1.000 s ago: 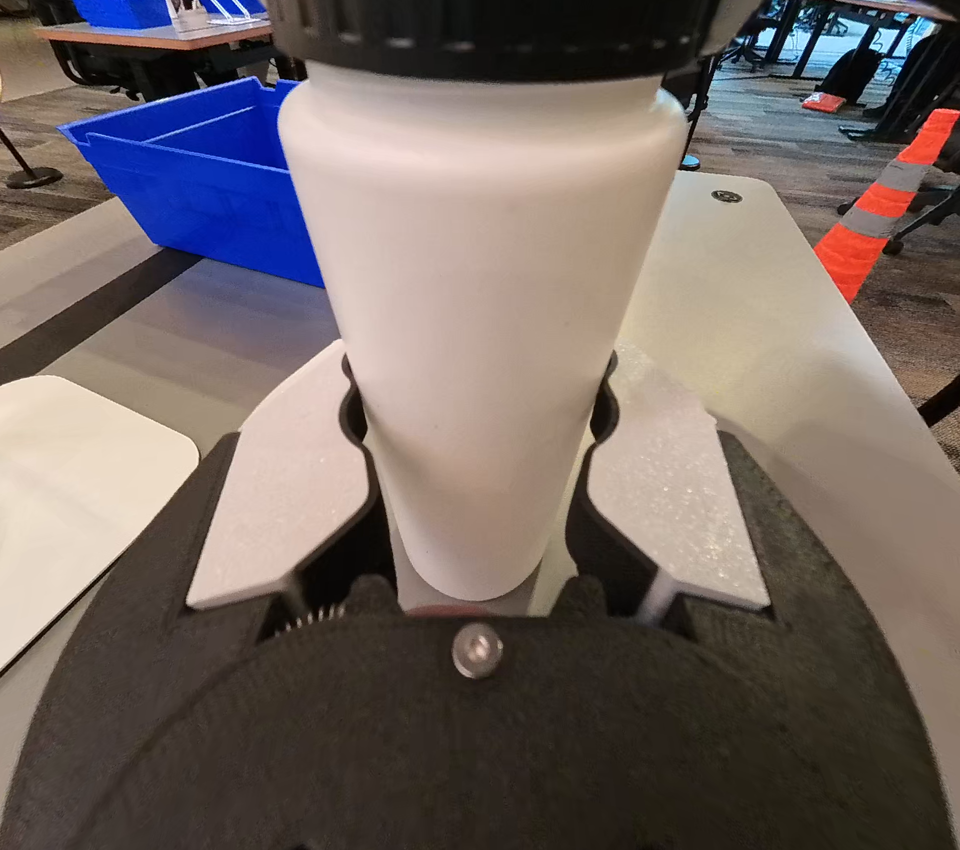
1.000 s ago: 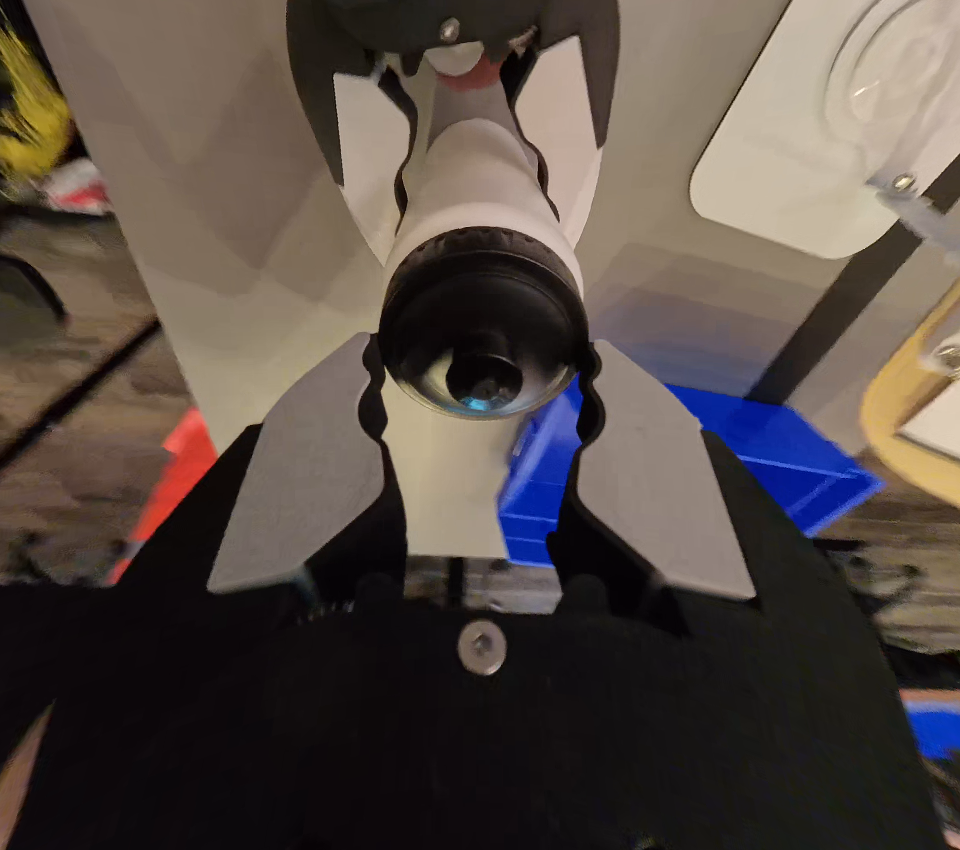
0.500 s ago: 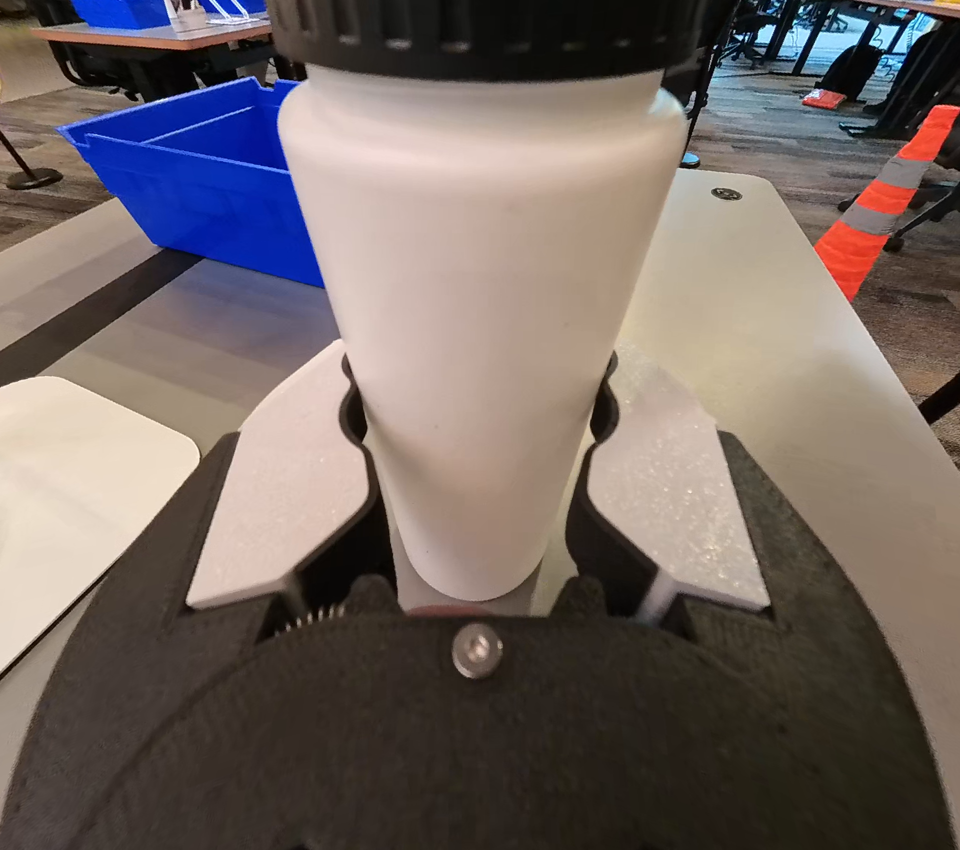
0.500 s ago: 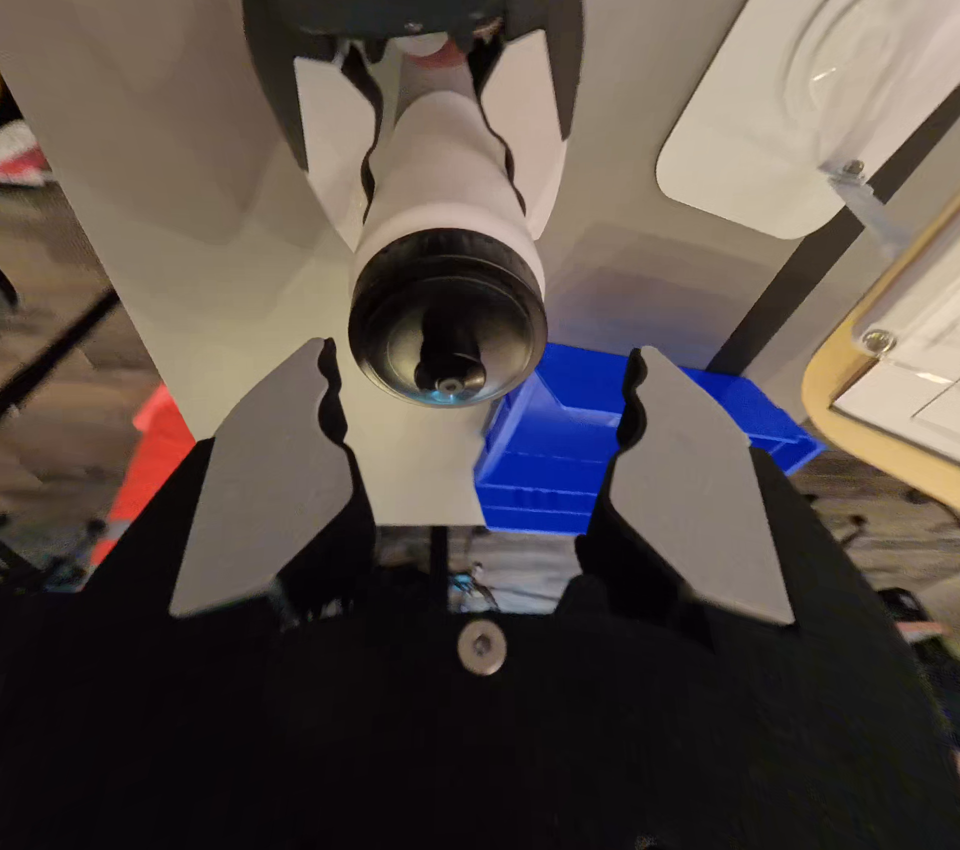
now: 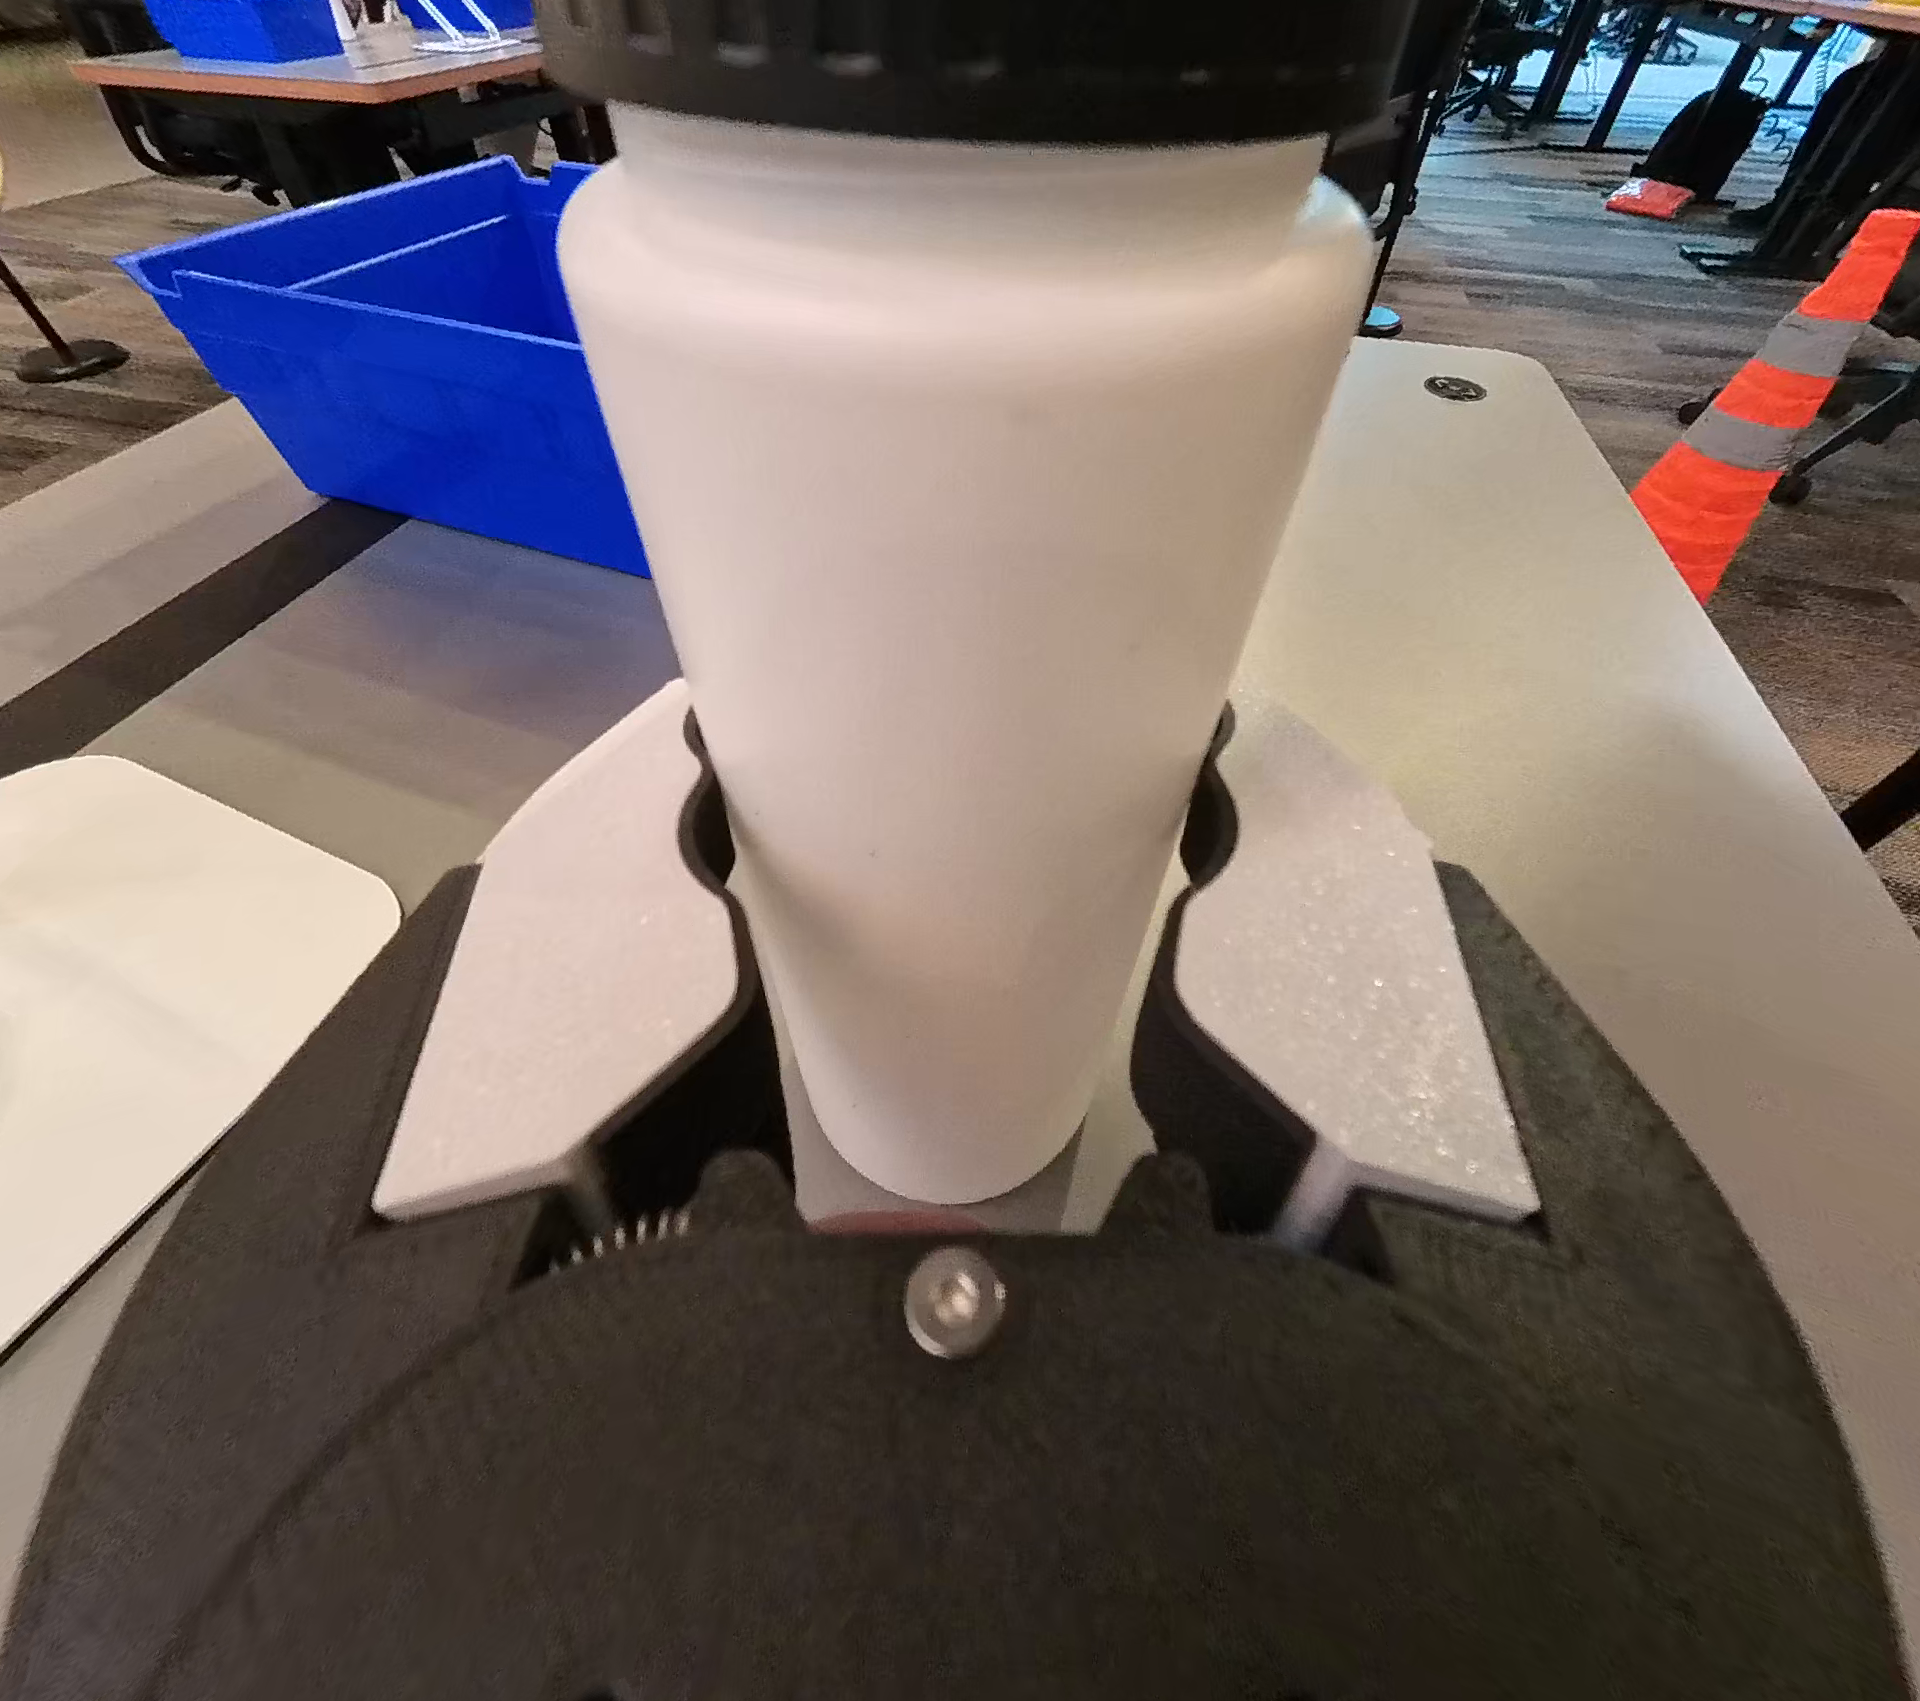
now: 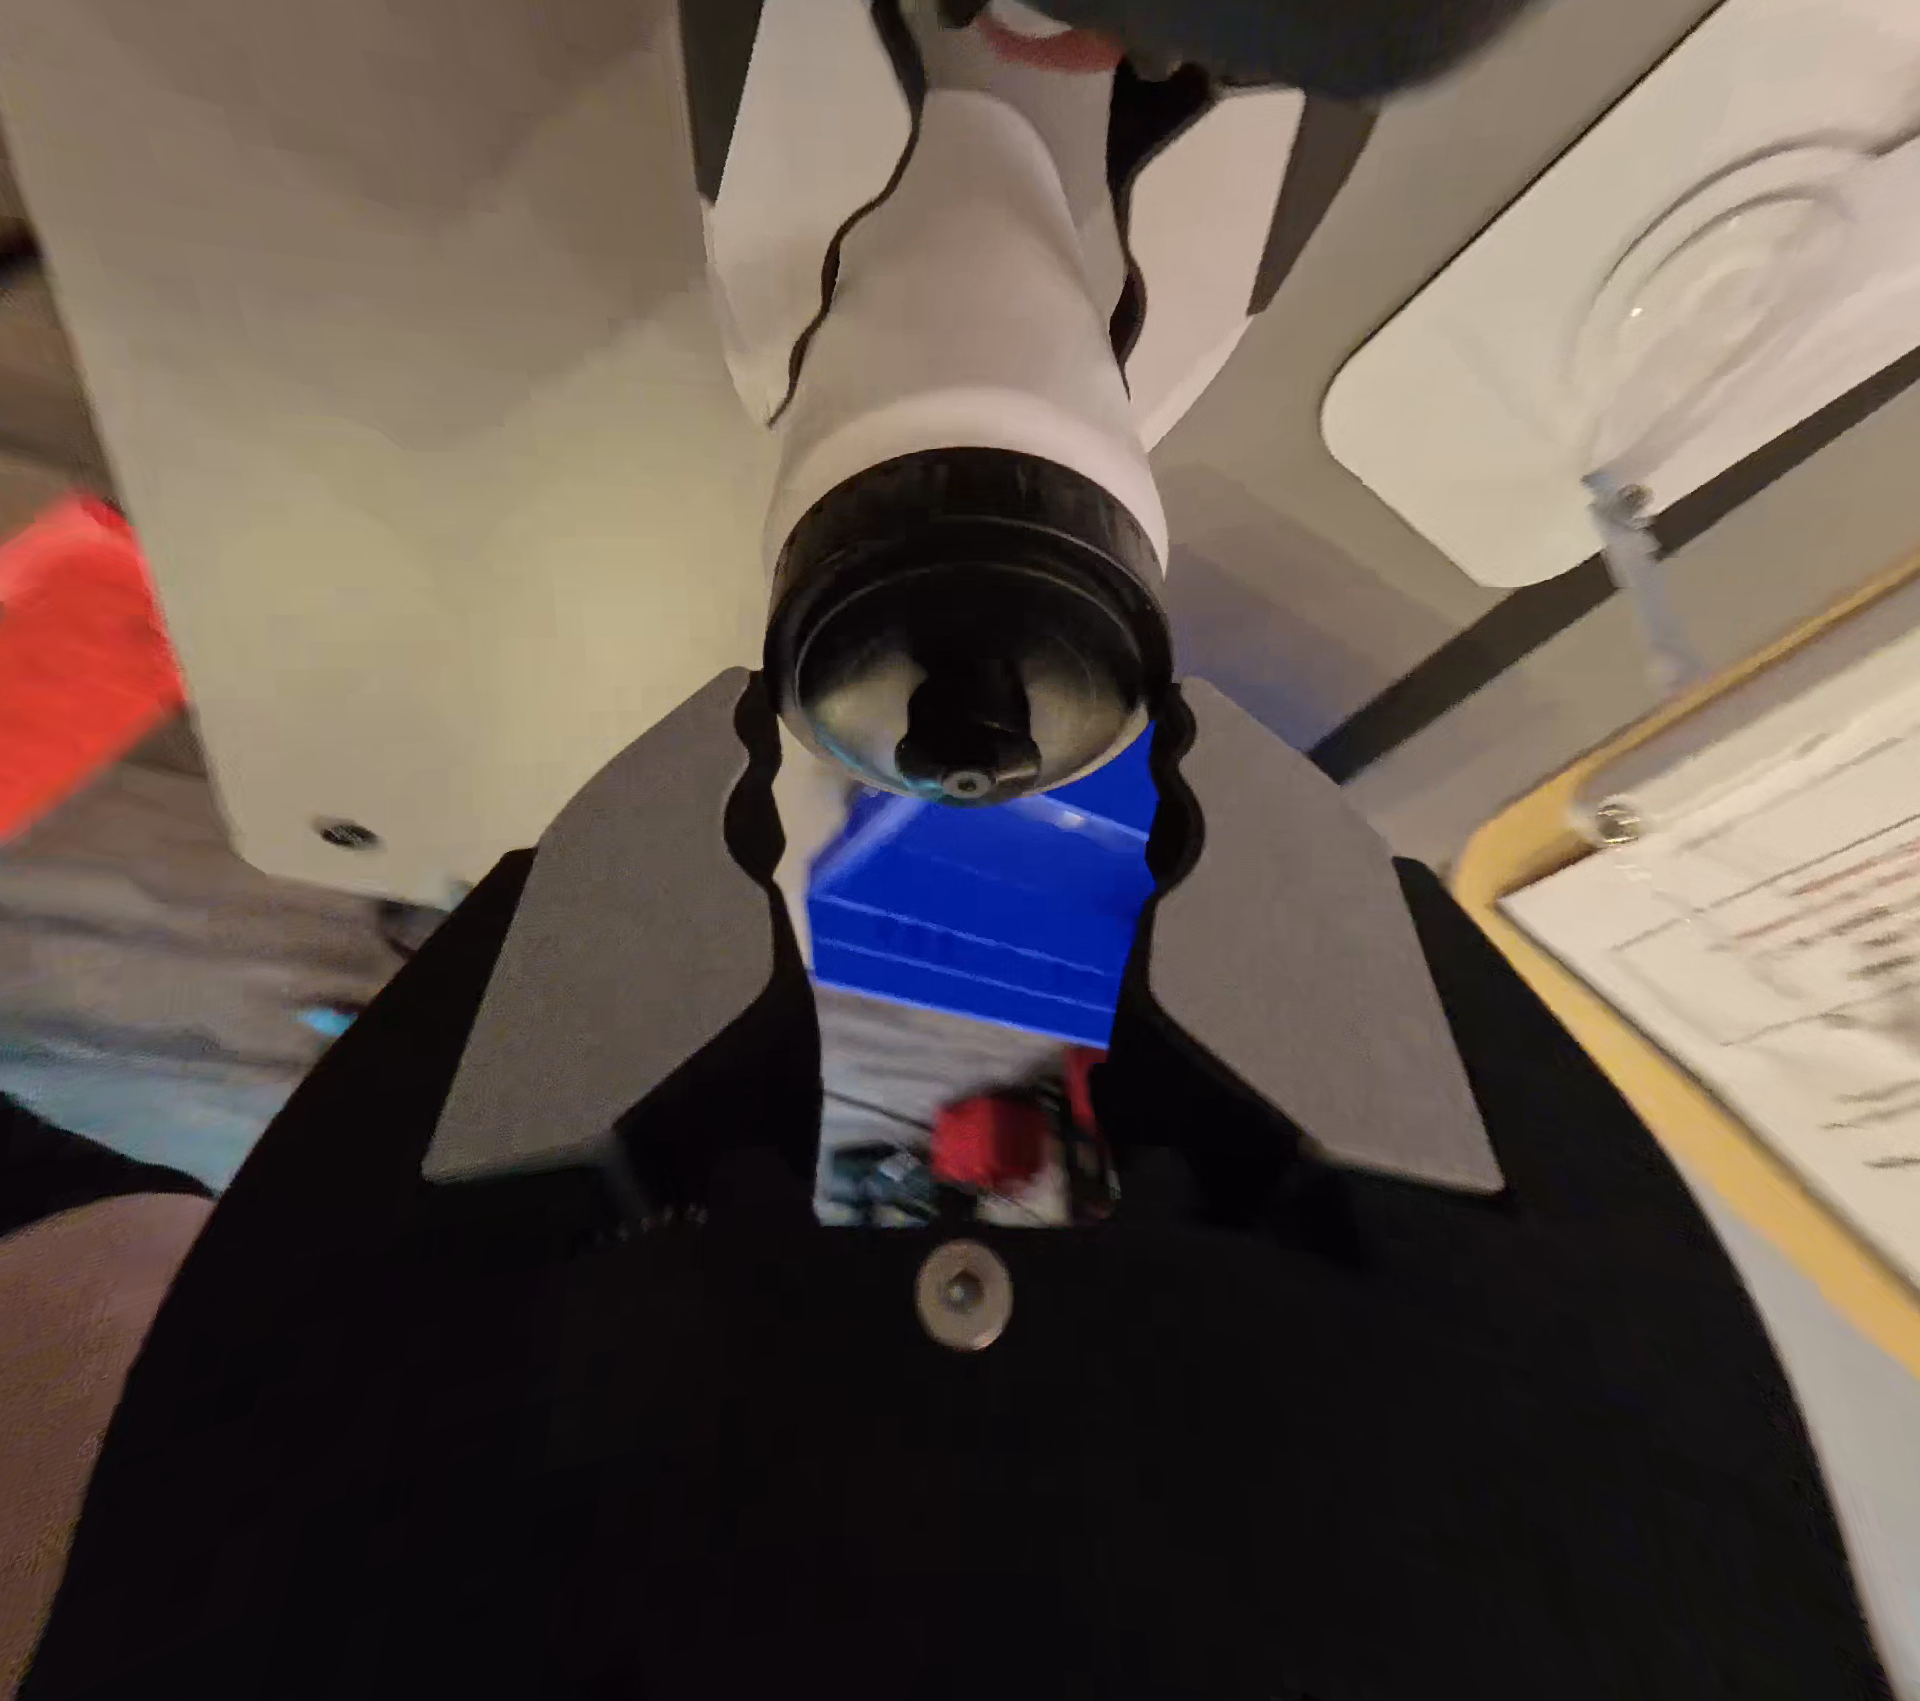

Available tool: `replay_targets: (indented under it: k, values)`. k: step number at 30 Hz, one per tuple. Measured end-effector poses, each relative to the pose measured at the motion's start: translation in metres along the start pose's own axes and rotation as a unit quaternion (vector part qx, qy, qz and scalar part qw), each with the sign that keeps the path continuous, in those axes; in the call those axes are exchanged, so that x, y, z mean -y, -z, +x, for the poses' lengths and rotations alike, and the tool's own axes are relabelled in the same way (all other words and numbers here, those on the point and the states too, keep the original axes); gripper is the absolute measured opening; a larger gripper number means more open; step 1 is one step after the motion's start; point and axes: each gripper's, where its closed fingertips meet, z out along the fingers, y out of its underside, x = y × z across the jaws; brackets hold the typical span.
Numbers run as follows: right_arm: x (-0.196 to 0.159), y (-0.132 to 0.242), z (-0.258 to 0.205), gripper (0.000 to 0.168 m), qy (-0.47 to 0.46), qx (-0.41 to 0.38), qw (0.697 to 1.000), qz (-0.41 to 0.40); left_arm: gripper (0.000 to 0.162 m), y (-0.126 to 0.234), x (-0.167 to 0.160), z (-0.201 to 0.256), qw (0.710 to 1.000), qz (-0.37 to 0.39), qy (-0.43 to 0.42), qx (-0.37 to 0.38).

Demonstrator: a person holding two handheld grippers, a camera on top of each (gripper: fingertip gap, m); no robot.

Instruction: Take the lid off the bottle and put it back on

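We find the left gripper [image 5: 961, 830] clamped on the white bottle [image 5: 966, 560] low on its body, black lid [image 6: 966, 612] seated at bottle's 12 o'clock, right gripper [image 6: 961, 778] spread, fingertips flanking lid, blue bin [image 5: 405, 394] at 10 o'clock on the table [image 5: 1455, 716].

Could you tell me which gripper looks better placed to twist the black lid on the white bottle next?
The right gripper. Its open jaws flank the black lid from above, while the left gripper is shut on the white bottle, steadying its lower body.
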Motion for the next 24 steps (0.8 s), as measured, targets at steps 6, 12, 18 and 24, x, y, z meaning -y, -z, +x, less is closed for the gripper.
replay_targets:
  k: [6,12,18,24]
  values:
    - [0.003,0.001,0.002,0.08,-0.02,0.003,0.999,-0.031,0.086,0.0,0.0,0.0,1.0,0.0,0.002,-0.001]
    - [0.009,-0.006,-0.003,0.091,-0.231,0.066,0.966,0.095,0.086,0.0,0.0,0.001,1.0,-0.002,0.0,-0.001]
    - [0.016,-0.003,-0.003,0.073,-0.265,0.097,0.942,0.182,0.086,-0.001,0.0,0.001,1.0,-0.002,0.0,-0.001]
    - [0.01,-0.004,-0.007,0.072,-0.053,0.05,0.995,0.061,0.086,-0.001,0.0,0.003,1.0,-0.004,-0.006,0.0]
